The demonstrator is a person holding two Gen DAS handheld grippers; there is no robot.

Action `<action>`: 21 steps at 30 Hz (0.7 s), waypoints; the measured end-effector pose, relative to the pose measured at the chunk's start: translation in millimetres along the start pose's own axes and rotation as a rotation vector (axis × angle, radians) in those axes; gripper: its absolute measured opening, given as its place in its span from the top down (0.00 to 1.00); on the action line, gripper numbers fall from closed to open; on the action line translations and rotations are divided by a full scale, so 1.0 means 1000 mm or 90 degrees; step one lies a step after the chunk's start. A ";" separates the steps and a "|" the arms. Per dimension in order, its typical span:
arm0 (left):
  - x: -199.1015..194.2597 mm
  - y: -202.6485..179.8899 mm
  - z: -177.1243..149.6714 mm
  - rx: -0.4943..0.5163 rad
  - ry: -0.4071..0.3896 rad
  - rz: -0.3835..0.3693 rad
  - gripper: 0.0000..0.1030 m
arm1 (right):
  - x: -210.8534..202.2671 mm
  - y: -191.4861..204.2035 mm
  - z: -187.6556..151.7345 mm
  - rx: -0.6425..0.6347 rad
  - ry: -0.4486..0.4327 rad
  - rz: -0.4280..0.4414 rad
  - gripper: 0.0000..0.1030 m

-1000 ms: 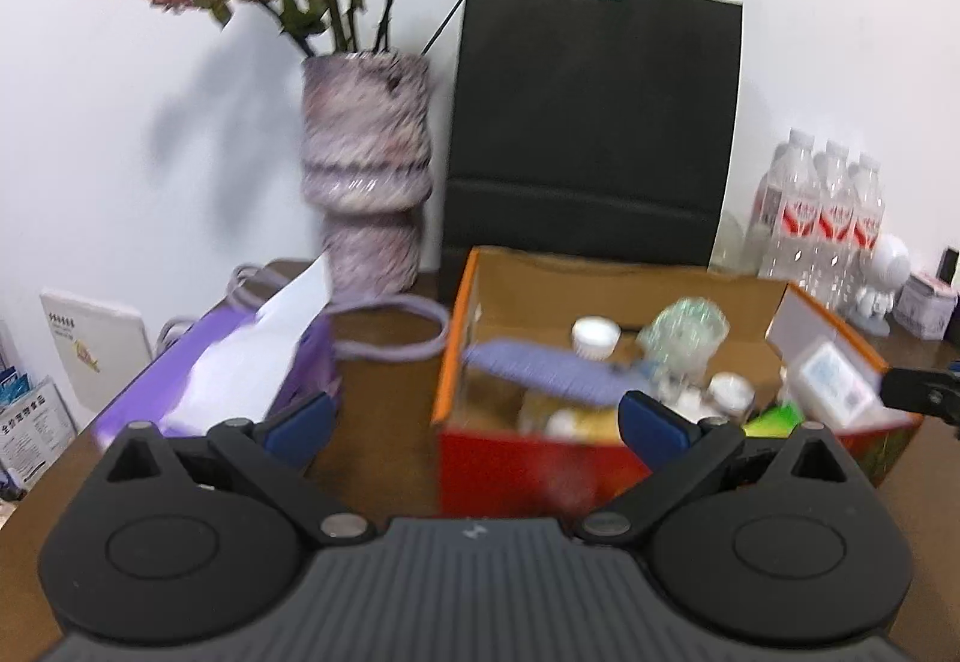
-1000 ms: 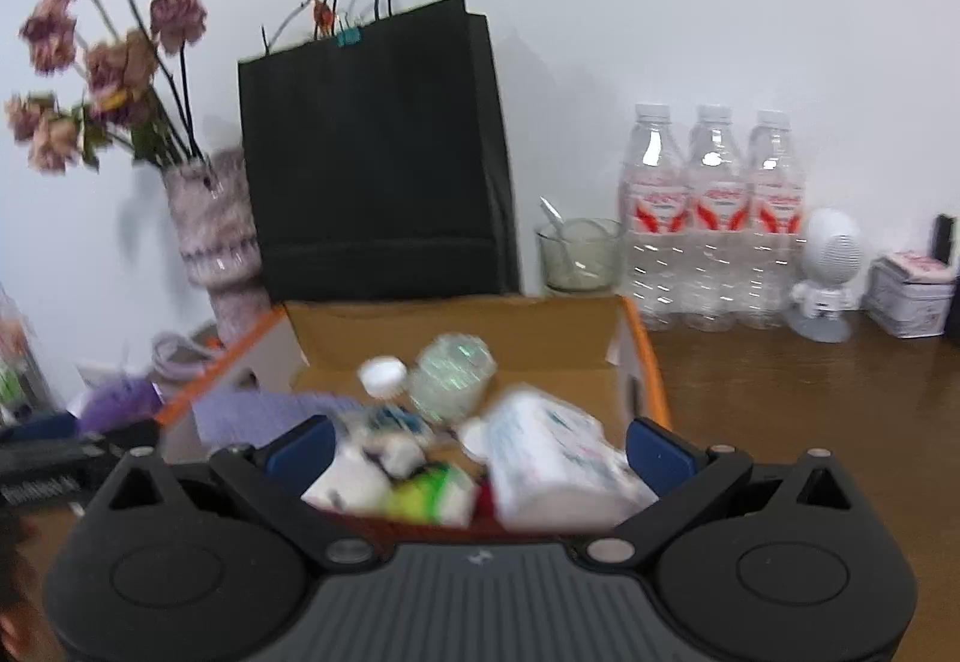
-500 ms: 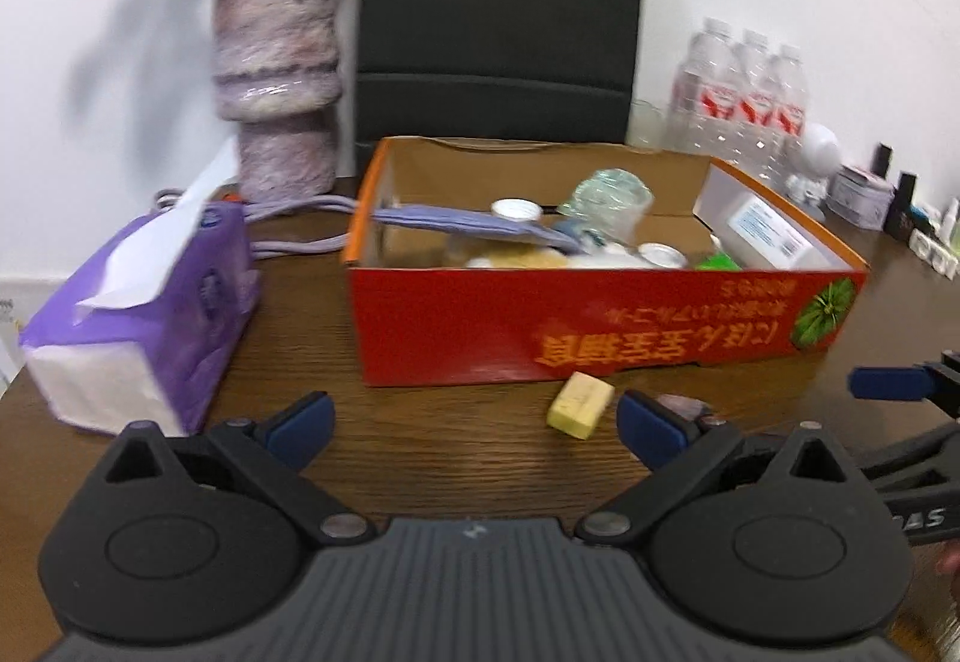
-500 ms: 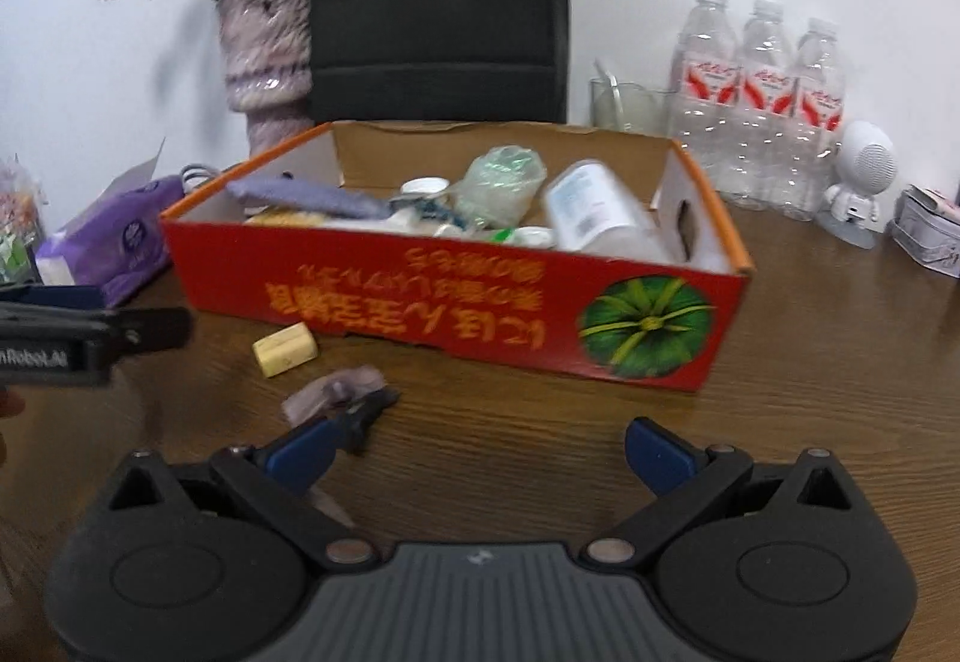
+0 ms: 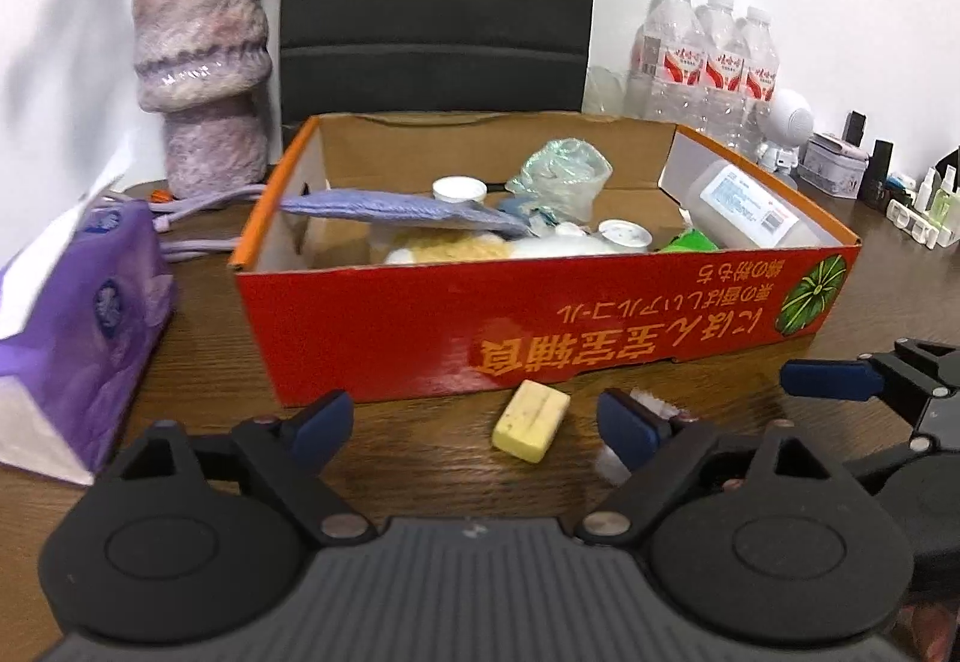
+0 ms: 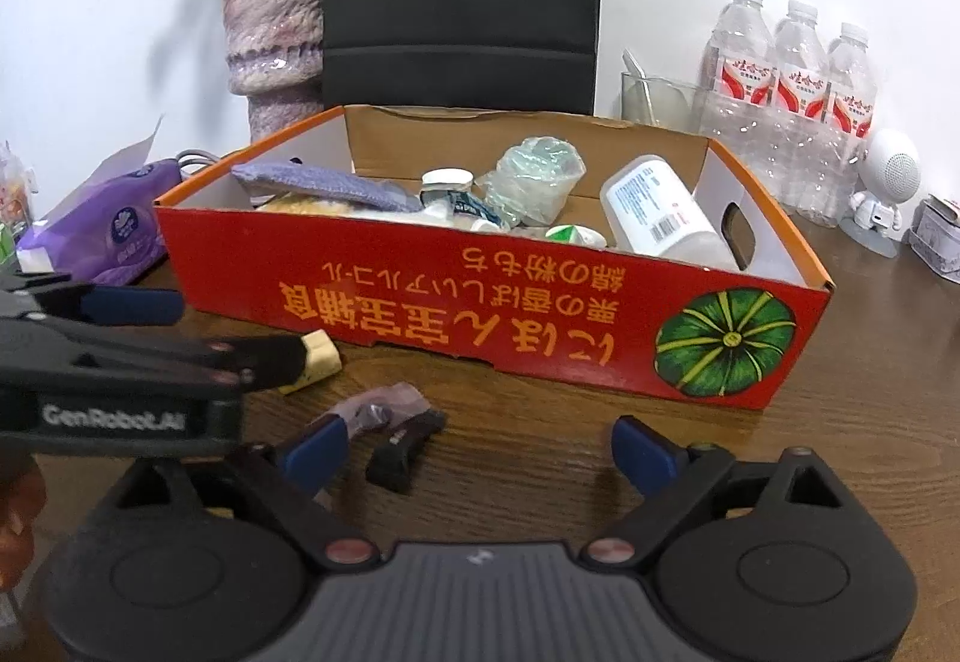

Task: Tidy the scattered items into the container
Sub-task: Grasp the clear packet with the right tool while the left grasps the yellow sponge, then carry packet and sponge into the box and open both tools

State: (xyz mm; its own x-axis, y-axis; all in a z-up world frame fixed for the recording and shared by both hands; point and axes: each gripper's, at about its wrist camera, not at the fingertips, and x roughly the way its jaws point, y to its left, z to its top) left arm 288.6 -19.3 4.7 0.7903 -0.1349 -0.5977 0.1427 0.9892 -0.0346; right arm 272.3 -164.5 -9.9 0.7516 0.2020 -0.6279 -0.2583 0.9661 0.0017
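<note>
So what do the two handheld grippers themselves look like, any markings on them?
Both are matte black plastic: a ribbed grey-black centre panel, two round housings and angled linkage arms with silver pivot pins. The left gripper and right gripper have blue finger pads. White "GenRobot.AI" lettering runs along the left one's side. No cables or sleeves show.

home desk: flower vase [image 5: 201, 62], tissue pack [image 5: 84, 326].

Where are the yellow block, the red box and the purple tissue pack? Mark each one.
yellow block [image 5: 531, 421]: left wrist view, middle of its top face.
red box [image 6: 420, 296]: right wrist view, front wall, on the yellow lettering.
purple tissue pack [image 5: 90, 320]: left wrist view, its purple side.
</note>
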 end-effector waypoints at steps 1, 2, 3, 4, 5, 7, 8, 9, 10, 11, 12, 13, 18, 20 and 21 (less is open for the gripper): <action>0.005 -0.001 0.000 -0.001 0.010 0.000 0.30 | 0.002 0.002 0.000 -0.005 0.002 -0.002 0.14; 0.009 -0.001 0.000 -0.006 0.019 -0.004 0.39 | 0.003 0.003 -0.001 -0.012 0.001 -0.005 0.18; 0.010 0.000 -0.001 -0.012 0.016 -0.009 0.50 | 0.003 0.004 -0.001 -0.013 -0.006 -0.003 0.24; 0.009 -0.001 -0.001 -0.004 0.016 -0.011 0.79 | 0.002 0.003 0.000 -0.013 -0.007 0.001 0.31; 0.008 -0.001 -0.001 -0.001 0.015 -0.022 0.79 | 0.001 0.002 0.000 -0.011 -0.008 0.008 0.57; 0.005 0.002 -0.003 -0.023 0.018 -0.042 0.79 | -0.003 0.000 0.001 -0.011 -0.005 0.022 0.88; 0.003 0.002 -0.004 -0.024 0.016 -0.042 0.79 | -0.004 0.000 0.001 -0.015 -0.005 0.023 0.87; 0.001 0.002 -0.005 -0.021 0.011 -0.040 0.79 | -0.005 0.001 -0.001 -0.018 -0.006 0.019 0.87; -0.001 0.003 -0.005 -0.022 0.007 -0.040 0.79 | -0.007 0.000 -0.002 -0.019 -0.010 0.014 0.87; -0.002 0.004 -0.005 -0.026 0.006 -0.041 0.79 | -0.008 0.000 -0.002 -0.020 -0.014 0.013 0.87; -0.003 0.005 -0.005 -0.031 0.005 -0.042 0.79 | -0.010 -0.001 -0.002 -0.019 -0.018 0.014 0.87; -0.004 0.007 -0.005 -0.035 0.004 -0.042 0.79 | -0.012 -0.002 -0.002 -0.017 -0.023 0.015 0.87; -0.008 0.008 -0.004 -0.039 -0.003 -0.037 0.79 | -0.018 -0.003 -0.001 -0.020 -0.038 0.018 0.87; -0.010 0.009 -0.004 -0.044 -0.005 -0.036 0.79 | -0.020 -0.002 0.000 -0.022 -0.039 0.021 0.87; -0.012 0.009 -0.005 -0.047 -0.007 -0.034 0.79 | -0.021 -0.002 0.000 -0.022 -0.040 0.024 0.87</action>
State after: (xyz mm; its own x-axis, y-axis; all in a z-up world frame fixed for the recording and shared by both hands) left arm 277.4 -8.3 7.4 0.7891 -0.1882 -0.5847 0.1409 0.9820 -0.1259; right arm 256.9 -170.8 3.7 0.7772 0.2481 -0.5782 -0.3066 0.9518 -0.0037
